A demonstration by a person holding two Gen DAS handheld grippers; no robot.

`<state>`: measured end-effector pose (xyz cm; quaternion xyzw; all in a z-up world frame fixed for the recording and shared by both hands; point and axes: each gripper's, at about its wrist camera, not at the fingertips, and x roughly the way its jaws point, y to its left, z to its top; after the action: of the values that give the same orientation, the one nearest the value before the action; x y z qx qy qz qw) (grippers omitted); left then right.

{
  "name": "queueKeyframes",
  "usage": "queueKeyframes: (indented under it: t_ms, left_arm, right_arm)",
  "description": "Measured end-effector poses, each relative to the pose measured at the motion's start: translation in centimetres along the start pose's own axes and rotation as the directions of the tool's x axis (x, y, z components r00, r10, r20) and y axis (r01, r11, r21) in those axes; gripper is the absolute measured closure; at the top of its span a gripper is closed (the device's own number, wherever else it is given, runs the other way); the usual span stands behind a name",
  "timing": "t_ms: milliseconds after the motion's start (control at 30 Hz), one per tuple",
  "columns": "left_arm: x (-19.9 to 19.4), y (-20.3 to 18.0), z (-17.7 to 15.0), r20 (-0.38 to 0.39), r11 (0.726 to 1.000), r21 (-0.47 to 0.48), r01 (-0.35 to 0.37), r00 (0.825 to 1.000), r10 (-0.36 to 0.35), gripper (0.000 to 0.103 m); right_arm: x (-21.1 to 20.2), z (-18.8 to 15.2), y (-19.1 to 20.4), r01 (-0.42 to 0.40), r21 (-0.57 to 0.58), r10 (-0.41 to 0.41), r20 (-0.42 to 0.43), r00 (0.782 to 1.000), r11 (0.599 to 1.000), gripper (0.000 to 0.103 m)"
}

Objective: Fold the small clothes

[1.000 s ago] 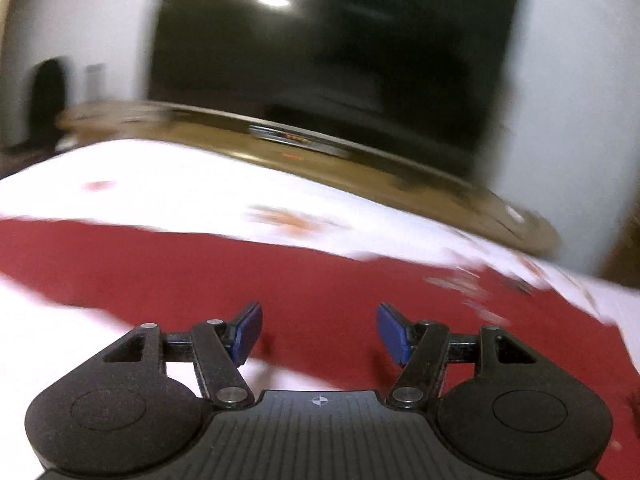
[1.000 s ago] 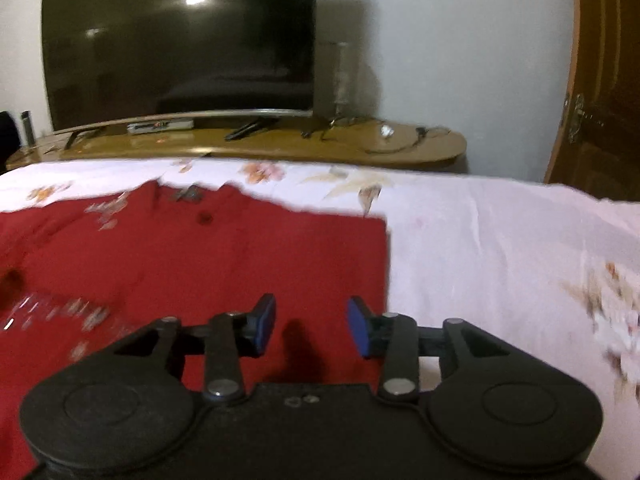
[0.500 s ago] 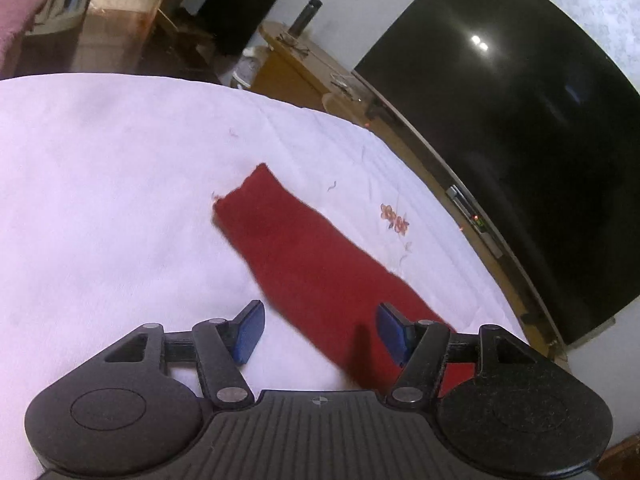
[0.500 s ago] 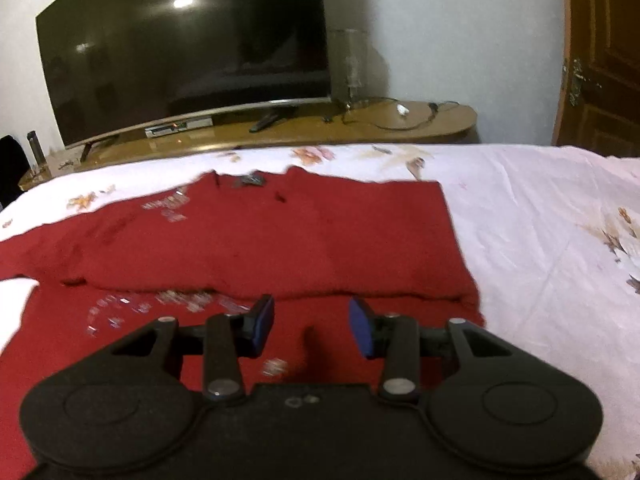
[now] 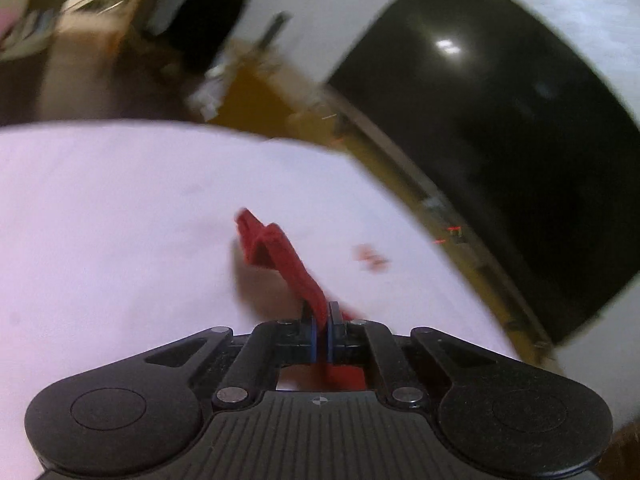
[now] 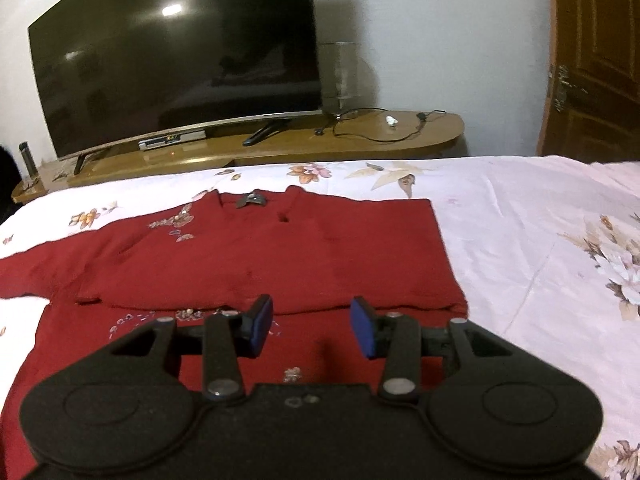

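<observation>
The left gripper (image 5: 319, 334) was clamped on the red knitted sleeve (image 5: 288, 258) at frame centre. The right gripper (image 6: 311, 326) stood part-open, empty, above the red embroidered sweater (image 6: 256, 256) on the floral bedsheet (image 6: 520, 216). Sleeve fold in hand; next, presumably carry it across the body.

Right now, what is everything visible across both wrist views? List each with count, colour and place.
red garment: one, dark red with pale embroidery, on the bed, one side folded over; its sleeve is lifted.
bedsheet: one, white with floral print, under the garment.
television: one, black, on the stand behind the bed.
TV stand: one, brown wood, against the wall.
cable: one, black, on the stand.
door: one, brown, far right.
left tool: one, black with blue pads, shut on the sleeve.
right tool: one, black with blue pads, open above the garment.
</observation>
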<state>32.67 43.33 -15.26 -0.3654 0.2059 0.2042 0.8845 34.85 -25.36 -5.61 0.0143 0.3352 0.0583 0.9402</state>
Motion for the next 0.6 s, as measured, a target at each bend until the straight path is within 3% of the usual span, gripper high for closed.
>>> queueKeyframes:
  t_ms: [133,333,467,600]
  left_arm:
    - [-1.3,-6.9,-1.1,0.017,0.983,0.115,0.142,0.989,-0.145,0.099]
    - [-3.6,-17.9,-5.0,-0.018,0.929,0.246,0.278,0.959,-0.283,0.099]
    - [-4.6,-24.8,-9.8,-0.096,0.864,0.363,0.349,0.936,-0.338,0.099]
    - [-3.6,-30.9,-16.3,-0.196,0.786,0.488,0.379,0.925,-0.325,0.099]
  right_arm:
    - [0.1,-0.4,-1.0,-0.009,0.044,0.009,-0.001,1.0,0.999,0.06]
    - [0.9,-0.5,-2.3,-0.042,0.086,0.04,0.023,0.999,0.995,0.06]
    - [1.1,-0.5,-3.9,-0.051,0.13,0.046,0.047,0.998,0.99,0.06]
    - [0.9,-0.4,-6.1,-0.051,0.184,0.04,0.066,0.997,0.982,0.06]
